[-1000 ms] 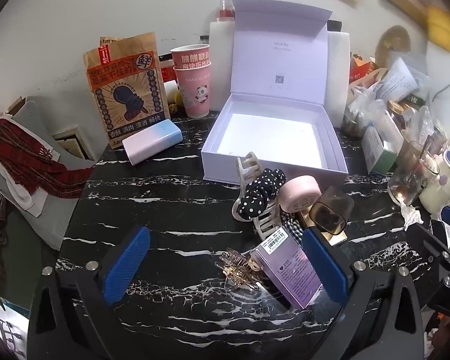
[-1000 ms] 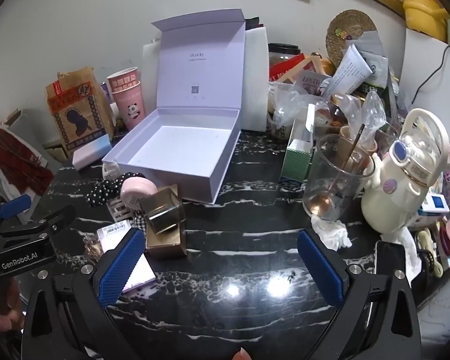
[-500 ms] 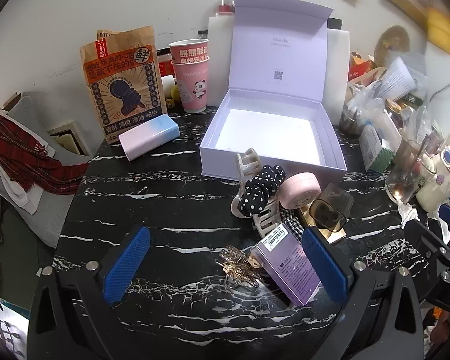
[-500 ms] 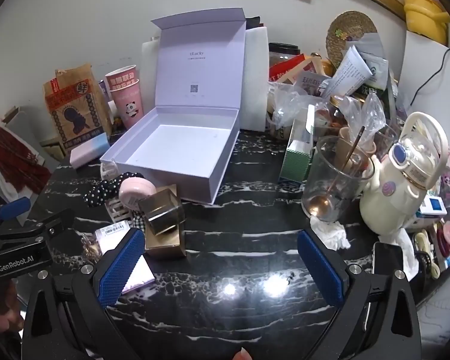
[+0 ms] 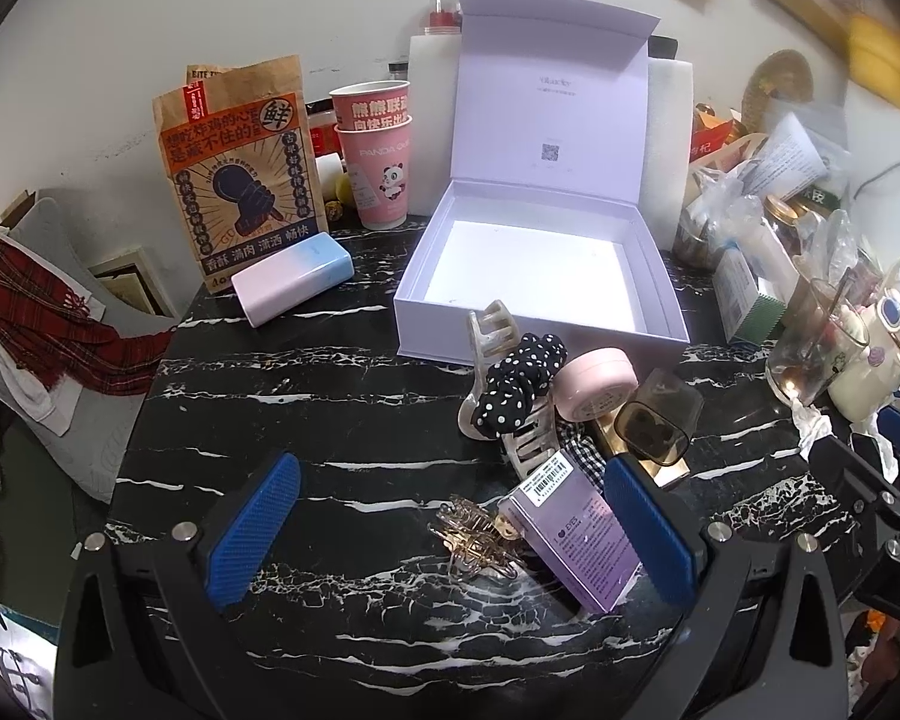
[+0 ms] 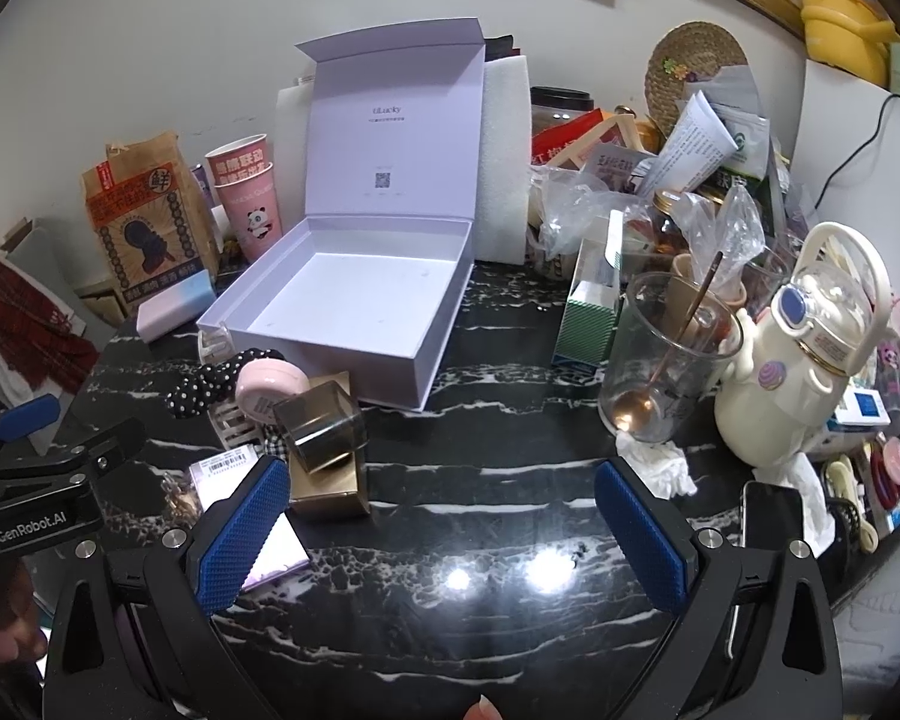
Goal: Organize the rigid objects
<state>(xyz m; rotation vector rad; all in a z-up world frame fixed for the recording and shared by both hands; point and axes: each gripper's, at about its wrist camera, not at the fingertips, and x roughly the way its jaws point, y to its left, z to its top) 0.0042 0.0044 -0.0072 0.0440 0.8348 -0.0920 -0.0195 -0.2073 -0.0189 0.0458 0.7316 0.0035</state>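
Note:
An open lavender box with its lid up stands at the back of the black marble table. In front of it lie a beige claw clip with a polka-dot scrunchie, a pink round case, a smoky square cap on a gold box, a purple carton and a gold hair clip. My left gripper is open above the gold clip and carton. My right gripper is open over bare table.
A pink-blue power bank, a snack bag and stacked pink cups stand at the back left. A glass with a spoon, a cream kettle, a green carton, a phone and clutter crowd the right.
Both grippers have drawn slightly back and up, so the box and items sit a little lower and farther. Nothing was grasped or moved.

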